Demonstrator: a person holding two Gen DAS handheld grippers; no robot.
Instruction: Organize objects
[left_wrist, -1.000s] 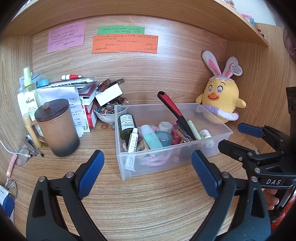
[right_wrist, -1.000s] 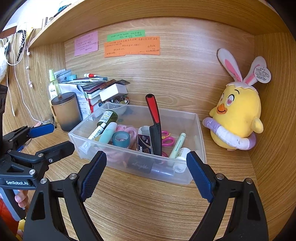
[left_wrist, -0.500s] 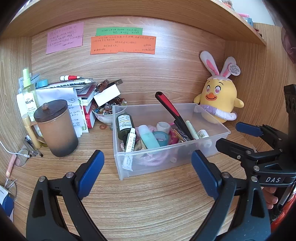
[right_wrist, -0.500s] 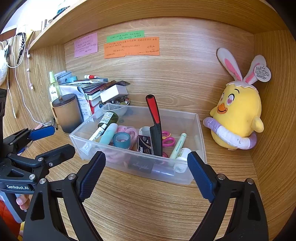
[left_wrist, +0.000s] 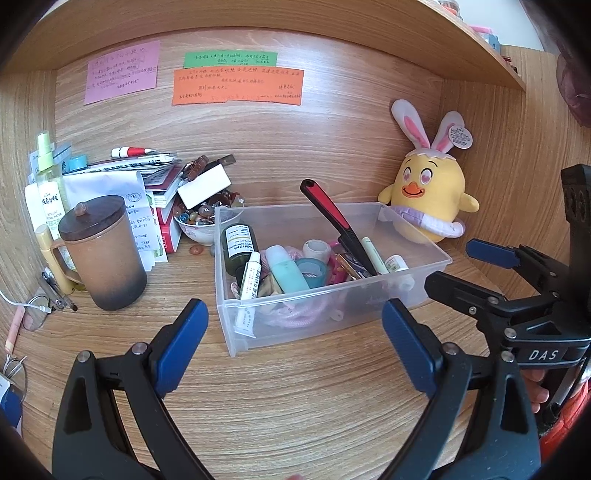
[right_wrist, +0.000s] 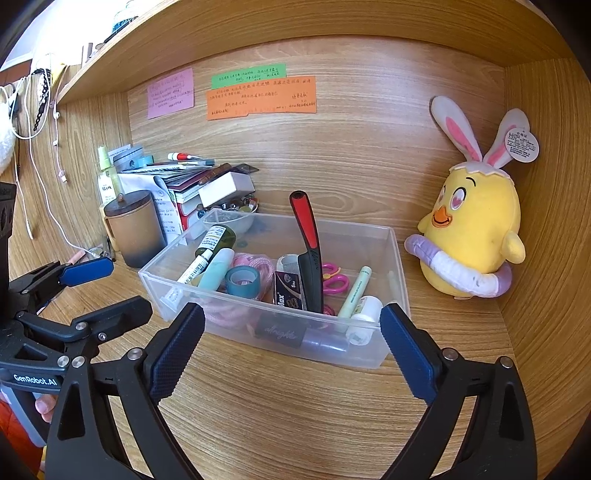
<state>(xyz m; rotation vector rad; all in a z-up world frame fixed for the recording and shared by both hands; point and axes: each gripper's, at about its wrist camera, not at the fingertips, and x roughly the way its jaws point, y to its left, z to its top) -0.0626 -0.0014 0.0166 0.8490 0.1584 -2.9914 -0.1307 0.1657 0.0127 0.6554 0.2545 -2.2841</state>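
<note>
A clear plastic bin (left_wrist: 413, 291) stands mid-desk, also in the right wrist view (right_wrist: 391, 236). It holds a red-and-black knife (left_wrist: 334, 225) (right_wrist: 308, 243) leaning upright, a dark green bottle (left_wrist: 239, 247), a white tube (left_wrist: 250, 275), a teal tube (left_wrist: 286, 271), a teal tape roll (right_wrist: 242, 280), pink scissors (right_wrist: 334, 280) and other small items. My left gripper (left_wrist: 295, 345) is open and empty in front of the bin. My right gripper (right_wrist: 291, 349) is open and empty, just before the bin's front wall.
A brown lidded mug (left_wrist: 101, 251) stands left of the bin, with a bead bowl (left_wrist: 197, 221), stacked books and papers (left_wrist: 147, 177) and a spray bottle (left_wrist: 46, 184) behind. A yellow bunny-eared chick plush (right_wrist: 472, 229) sits at the right wall. Glasses (left_wrist: 35, 314) lie far left.
Both grippers have drawn back slightly from the bin and stay open. Nothing in the bin has moved.
</note>
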